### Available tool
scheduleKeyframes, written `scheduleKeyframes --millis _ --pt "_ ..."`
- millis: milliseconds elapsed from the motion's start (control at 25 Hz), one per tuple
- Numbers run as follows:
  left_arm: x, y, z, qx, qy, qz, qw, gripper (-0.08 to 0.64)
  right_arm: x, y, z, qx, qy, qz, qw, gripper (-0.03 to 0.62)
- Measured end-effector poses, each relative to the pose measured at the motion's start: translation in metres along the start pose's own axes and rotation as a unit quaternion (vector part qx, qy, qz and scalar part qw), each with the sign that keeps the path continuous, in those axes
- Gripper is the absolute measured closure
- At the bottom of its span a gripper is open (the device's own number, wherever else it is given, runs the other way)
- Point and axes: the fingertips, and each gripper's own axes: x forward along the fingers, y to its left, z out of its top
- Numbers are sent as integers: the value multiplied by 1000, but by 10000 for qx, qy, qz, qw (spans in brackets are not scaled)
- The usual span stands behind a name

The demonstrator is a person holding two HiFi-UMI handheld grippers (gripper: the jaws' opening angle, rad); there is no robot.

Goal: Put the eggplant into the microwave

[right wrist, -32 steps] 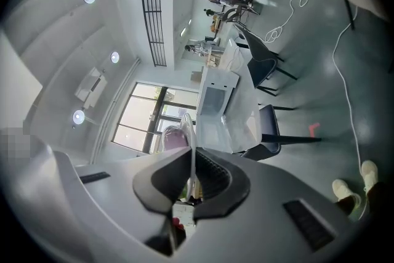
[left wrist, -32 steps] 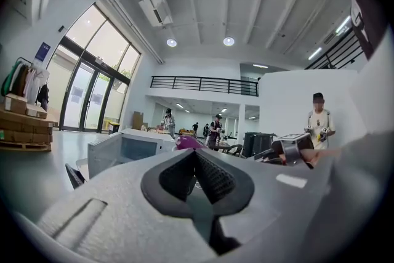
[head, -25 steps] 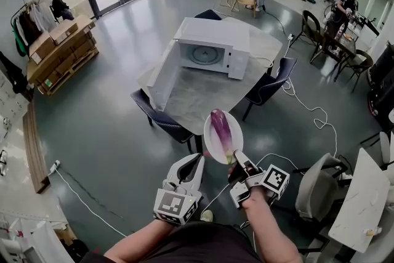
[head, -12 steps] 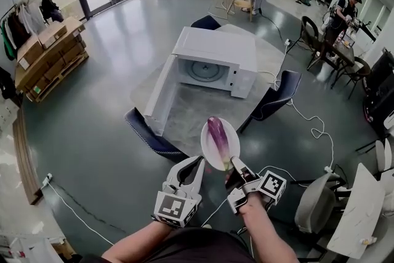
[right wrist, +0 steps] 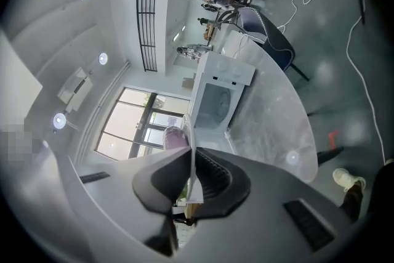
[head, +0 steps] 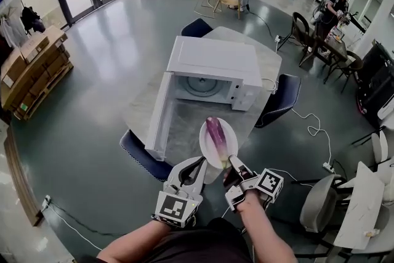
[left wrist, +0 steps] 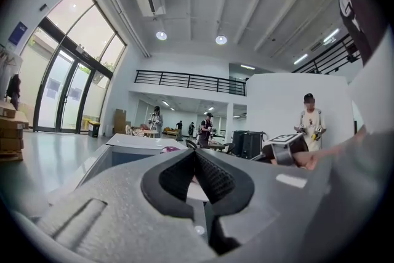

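A purple eggplant (head: 217, 133) lies on a white plate (head: 226, 151) that hangs in the air over the near edge of the marble table (head: 188, 123). My right gripper (head: 234, 170) is shut on the plate's near rim; in the right gripper view the plate (right wrist: 191, 132) runs edge-on between the pads, with the eggplant (right wrist: 175, 137) to its left. The white microwave (head: 212, 71) stands on the table beyond, its door (head: 157, 123) swung open to the left and its cavity bare. My left gripper (head: 198, 163) hovers left of the plate, shut, holding nothing, its tips (left wrist: 196, 152) meeting.
Dark blue chairs stand at the table's near left (head: 141, 160), right (head: 280, 95) and far side (head: 196, 28). A white cable (head: 315, 131) trails over the floor on the right. Boxes on a pallet (head: 28, 64) sit far left. People stand at tables in the background.
Both grippers and the plate with the eggplant have travelled forward toward the table; the microwave now sits nearer in view. The grip on the plate is unchanged.
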Motion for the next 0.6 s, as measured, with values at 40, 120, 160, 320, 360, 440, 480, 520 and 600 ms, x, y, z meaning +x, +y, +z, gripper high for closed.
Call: scheduleKeyframes --millis 40,120,160,320,360,440,480,520,600 --pt "6 5 -1 10 -8 -47 10000 554 7 -2 3 15 -42 -29 10000 570" --pt "17 14 0 17 -30 -121 9999 554 20 -4 9 -15 -112 -107 9999 569" --pt "21 19 0 -3 -45 -140 9999 554 26 -5 11 -32 -136 -151 9998 569" --pt "36 44 1 -105 -73 -108 9999 554 56 -8 16 5 -225 -272 9994 569" --pt "39 50 0 -123 -72 -90 9999 554 63 -9 18 35 -242 -265 9993 569" --pt "47 58 -1 -134 -86 -58 9999 554 76 -13 24 87 -271 -255 9993 569" --pt "52 62 -1 -133 -94 -40 9999 554 83 -16 28 93 -286 -269 9992 569" --pt "56 66 -1 -136 -98 -16 9999 554 89 -18 32 89 -296 -290 9991 569" --pt "65 74 -3 -145 -92 49 9998 554 105 -23 40 95 -301 -309 9990 569"
